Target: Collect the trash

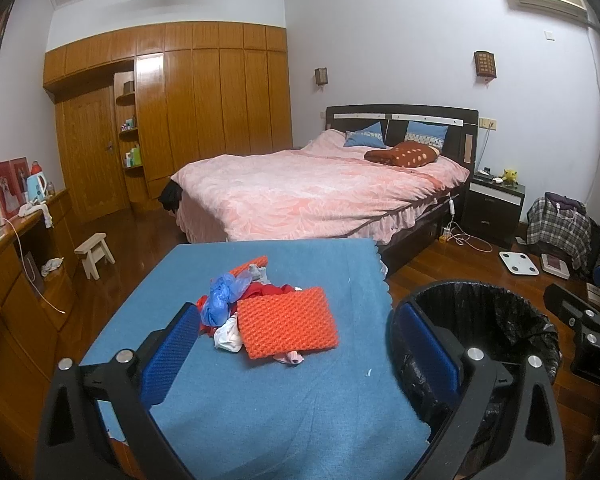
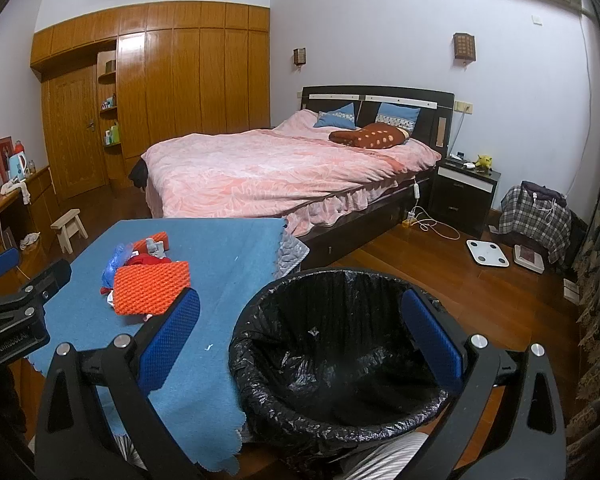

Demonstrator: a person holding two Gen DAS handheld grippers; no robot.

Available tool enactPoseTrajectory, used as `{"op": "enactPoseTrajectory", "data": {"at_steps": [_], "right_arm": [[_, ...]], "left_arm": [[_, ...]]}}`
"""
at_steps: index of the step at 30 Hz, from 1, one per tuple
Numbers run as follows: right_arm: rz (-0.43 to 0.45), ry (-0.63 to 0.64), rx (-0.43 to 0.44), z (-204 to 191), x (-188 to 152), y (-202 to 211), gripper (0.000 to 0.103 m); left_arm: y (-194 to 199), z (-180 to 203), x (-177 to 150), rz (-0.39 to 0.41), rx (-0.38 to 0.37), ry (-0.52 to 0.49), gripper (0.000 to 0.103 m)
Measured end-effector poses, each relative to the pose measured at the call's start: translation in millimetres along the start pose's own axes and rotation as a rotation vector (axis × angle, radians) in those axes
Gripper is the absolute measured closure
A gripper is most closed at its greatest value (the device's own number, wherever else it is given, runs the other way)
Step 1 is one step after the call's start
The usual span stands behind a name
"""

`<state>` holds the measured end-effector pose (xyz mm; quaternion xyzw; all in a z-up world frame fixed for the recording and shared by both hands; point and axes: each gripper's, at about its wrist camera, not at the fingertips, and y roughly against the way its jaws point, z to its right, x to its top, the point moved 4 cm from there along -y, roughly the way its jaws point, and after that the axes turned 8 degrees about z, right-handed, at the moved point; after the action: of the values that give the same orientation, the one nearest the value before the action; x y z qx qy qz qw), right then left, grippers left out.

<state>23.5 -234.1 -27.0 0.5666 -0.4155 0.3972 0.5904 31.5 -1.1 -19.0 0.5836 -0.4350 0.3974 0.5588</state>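
- Trash pile (image 1: 260, 312): a loose heap on the blue-covered worktop (image 1: 260, 400), just ahead of the left claw (image 1: 300, 356). Nothing appears collected yet; the whole pile remains to be moved.
- Left claw: fingers spread wide, holding nothing, raised above the near part of the worktop.
- Right claw (image 2: 304, 344): fingers likewise spread and empty, positioned over the bin (image 2: 340, 360).
- Bin: lined with a black bag, standing on the floor just beside the worktop's right edge. Its interior looks empty, apart from small pale flecks that cannot be identified.
- Pile content: an orange textured pad (image 1: 286, 326) lies on top at the front; a crumpled blue plastic bag (image 1: 224, 296), red scraps and white wrappers sit beneath and behind it; a second orange piece (image 1: 250, 264) lies at the far side.
- Bed (image 1: 320, 188): beyond the worktop, not involved.
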Motion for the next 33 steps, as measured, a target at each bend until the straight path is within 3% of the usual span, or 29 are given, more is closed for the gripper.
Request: {"op": "enactPoseTrajectory", "data": {"at_steps": [17, 33], "right_arm": [[-0.029, 0.014, 0.046, -31, -10, -29, 0.005], [-0.122, 0.034, 0.194, -106, -18, -131, 0.005]], "left_arm": [[-17, -24, -5, -0.023, 0.041, 0.017, 0.006], [-91, -119, -35, -0.078, 0.227, 0.019, 0.006]]}}
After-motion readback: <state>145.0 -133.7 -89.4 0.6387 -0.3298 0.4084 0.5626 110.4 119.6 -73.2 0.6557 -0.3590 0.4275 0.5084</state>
